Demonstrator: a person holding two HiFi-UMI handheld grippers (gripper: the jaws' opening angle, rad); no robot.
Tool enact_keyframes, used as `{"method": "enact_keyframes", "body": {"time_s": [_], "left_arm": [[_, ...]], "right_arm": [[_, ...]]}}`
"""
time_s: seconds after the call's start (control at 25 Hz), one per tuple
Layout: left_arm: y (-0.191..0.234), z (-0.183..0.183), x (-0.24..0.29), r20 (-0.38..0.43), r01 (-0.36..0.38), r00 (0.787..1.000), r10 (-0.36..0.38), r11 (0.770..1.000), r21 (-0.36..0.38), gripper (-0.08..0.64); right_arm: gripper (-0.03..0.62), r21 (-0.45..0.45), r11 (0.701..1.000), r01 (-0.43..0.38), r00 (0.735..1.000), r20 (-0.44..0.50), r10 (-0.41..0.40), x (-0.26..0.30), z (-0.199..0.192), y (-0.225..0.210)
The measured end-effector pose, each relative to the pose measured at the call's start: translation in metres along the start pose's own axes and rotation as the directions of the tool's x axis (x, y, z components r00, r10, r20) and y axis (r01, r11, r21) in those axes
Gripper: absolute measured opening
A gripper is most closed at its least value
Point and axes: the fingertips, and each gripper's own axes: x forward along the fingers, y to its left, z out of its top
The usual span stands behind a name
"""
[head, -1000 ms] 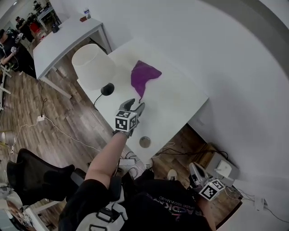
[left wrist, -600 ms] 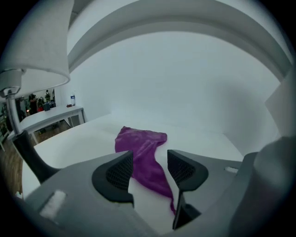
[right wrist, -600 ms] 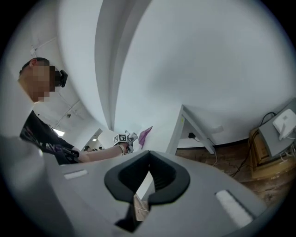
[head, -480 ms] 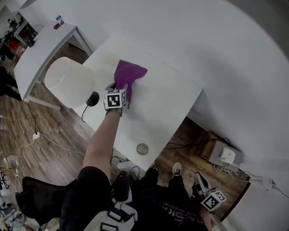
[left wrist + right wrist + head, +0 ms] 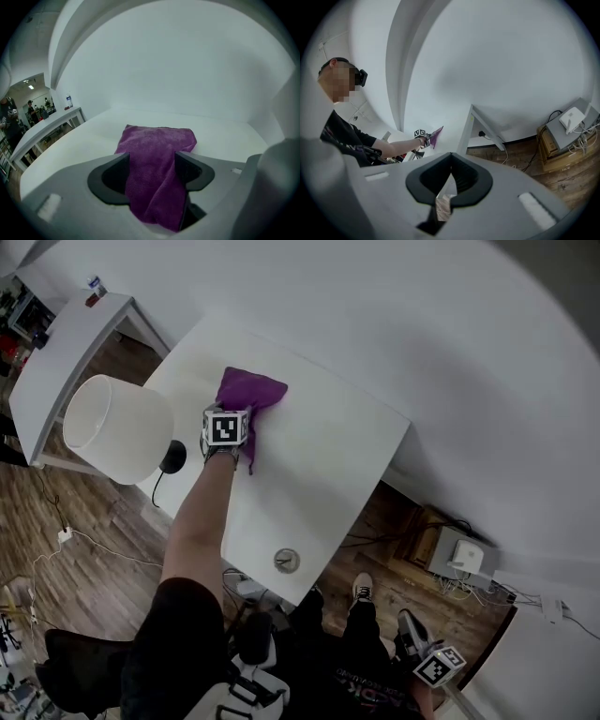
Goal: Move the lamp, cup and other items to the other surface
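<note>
Left gripper [image 5: 151, 171] clamps the purple cloth [image 5: 159, 138] lying ahead of it on the white surface [image 5: 225, 136]; right gripper [image 5: 451, 161] is closed, empty.

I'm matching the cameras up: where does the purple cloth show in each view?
Head view: purple cloth upper left, on the white table, at the left gripper.
Left gripper view: cloth dead centre, between its jaws.
Right gripper view: cloth tiny, left of centre.
Shared landmark: the white table.
</note>
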Motion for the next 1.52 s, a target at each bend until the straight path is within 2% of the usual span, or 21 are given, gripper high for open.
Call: {"method": "enact_keyframes", "body": {"time_s": [0.2,0.36,0.52,0.56,0.68,0.72,1.04,1.2,1.32,1.52], "left_arm": [[0.004,-0.012,0.012,-0.039,0.008,0.999,-0.01,0.999,-0.042,0.307],[0.008,-0.017,0.015,-0.009,0.009,1.0,-0.01,0.995,-0.097,0.307],[0.006,-0.016,0.015,0.002,0.028,1.0,-0.028,0.995,-0.096,0.289],[0.007,-0.016,0.014,-0.002,0.033,0.999,-0.033,0.995,-0.094,0.264],[0.01,-0.021,0.008,-0.011,0.039,0.999,-0.04,0.995,-0.094,0.096],[0.01,-0.022,0.007,-0.012,0.044,0.999,-0.045,0.994,-0.096,0.086],[0.007,-0.03,-0.003,-0.005,0.071,0.997,-0.073,0.983,-0.168,0.067],[0.002,-0.037,-0.014,0.002,0.099,0.995,-0.1,0.98,-0.175,0.063],[0.001,-0.036,-0.026,0.041,0.119,0.993,-0.113,0.974,-0.192,0.061],[-0.014,-0.029,-0.052,0.137,0.178,0.98,-0.146,0.95,-0.257,0.06]], "right_arm": [[-0.003,0.003,1.0,0.01,1.0,-0.011,-0.01,0.007,0.001,0.0],[-0.003,0.0,1.0,0.015,0.999,-0.028,-0.015,0.012,0.0,0.002],[-0.003,0.001,1.0,0.006,0.999,-0.035,-0.006,0.018,0.001,0.004],[-0.003,0.002,1.0,0.003,0.999,-0.036,-0.003,0.019,0.001,0.005],[-0.003,0.002,1.0,-0.005,0.999,-0.043,0.005,0.023,0.001,0.007],[-0.003,0.002,1.0,-0.008,0.999,-0.046,0.008,0.024,0.001,0.008],[-0.003,0.009,0.999,-0.05,0.997,-0.057,0.05,0.036,0.0,0.012],[-0.003,0.005,0.997,-0.076,0.995,-0.066,0.076,0.042,-0.002,0.018],[-0.003,0.003,0.996,-0.09,0.994,-0.062,0.09,0.043,-0.003,0.02],[-0.003,0.0,0.994,-0.112,0.992,-0.06,0.112,0.043,-0.003,0.023]]}}
